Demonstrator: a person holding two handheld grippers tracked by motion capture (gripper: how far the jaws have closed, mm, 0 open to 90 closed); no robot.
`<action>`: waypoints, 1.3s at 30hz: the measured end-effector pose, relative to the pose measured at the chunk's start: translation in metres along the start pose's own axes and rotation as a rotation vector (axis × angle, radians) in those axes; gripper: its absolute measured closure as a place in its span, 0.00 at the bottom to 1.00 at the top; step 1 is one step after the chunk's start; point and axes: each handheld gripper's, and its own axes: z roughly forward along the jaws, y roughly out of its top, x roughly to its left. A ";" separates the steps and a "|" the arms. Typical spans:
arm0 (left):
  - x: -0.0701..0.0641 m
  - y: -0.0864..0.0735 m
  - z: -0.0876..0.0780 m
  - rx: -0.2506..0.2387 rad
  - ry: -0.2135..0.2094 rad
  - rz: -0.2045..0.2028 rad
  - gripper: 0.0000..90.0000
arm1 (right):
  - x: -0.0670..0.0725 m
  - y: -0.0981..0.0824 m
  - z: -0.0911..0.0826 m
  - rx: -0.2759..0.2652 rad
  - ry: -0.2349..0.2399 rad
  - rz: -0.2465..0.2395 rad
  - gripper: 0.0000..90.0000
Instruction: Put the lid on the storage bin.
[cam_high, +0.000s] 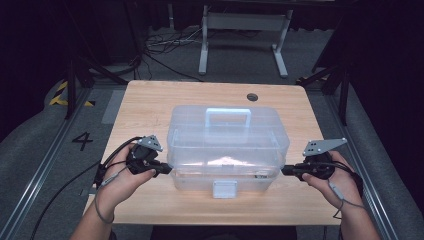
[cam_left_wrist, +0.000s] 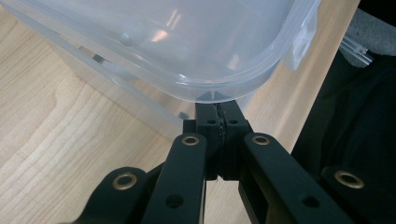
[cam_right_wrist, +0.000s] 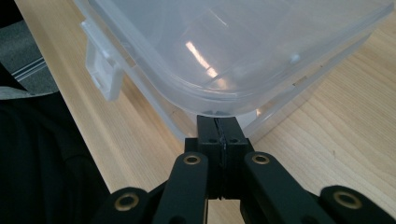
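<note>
Left gripper, high view: left gripper (cam_high: 167, 170), matte black with a grey three-cornered plate on top, is held in the left hand (cam_high: 120, 177); its jaws are pressed together, holding nothing, and the tip meets the left end of the storage box (cam_high: 227, 147).
Right gripper, high view: right gripper (cam_high: 285, 171), of the same build, is held in the right hand (cam_high: 332, 180); jaws likewise closed and empty, tip at the box's right end.
Box, high view: clear, frosted plastic with rounded corners, a flat carry handle (cam_high: 228, 119) moulded into the lid and a white latch (cam_high: 224, 189) on the near side; it stands at the middle of the table (cam_high: 150, 100), between the two grippers.
Table, high view: pale wood-grain top, rectangular with softened corners, a round grommet hole (cam_high: 252, 96) near the far edge.
Left gripper view: black jaws of the left gripper (cam_left_wrist: 218, 109) meet flush, brass-coloured rivets on the links; the tip sits under the overhanging lid rim of the storage box (cam_left_wrist: 187, 42), whether touching cannot be told.
Right gripper view: right gripper (cam_right_wrist: 218, 123) with jaws shut, tip just below the glossy, translucent lid rim of the storage box (cam_right_wrist: 243, 42); the white latch (cam_right_wrist: 100, 70) hangs at the side wall, above the grained table (cam_right_wrist: 345, 121).
</note>
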 end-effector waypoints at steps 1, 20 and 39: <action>0.000 0.000 0.001 0.006 0.001 -0.001 1.00 | 0.000 0.000 0.001 0.008 0.004 -0.001 1.00; -0.002 0.001 0.007 0.071 0.002 0.015 1.00 | -0.001 -0.002 0.008 0.060 0.019 -0.004 1.00; -0.002 -0.001 0.009 0.108 -0.001 0.020 1.00 | 0.000 -0.003 0.013 0.108 0.032 -0.003 1.00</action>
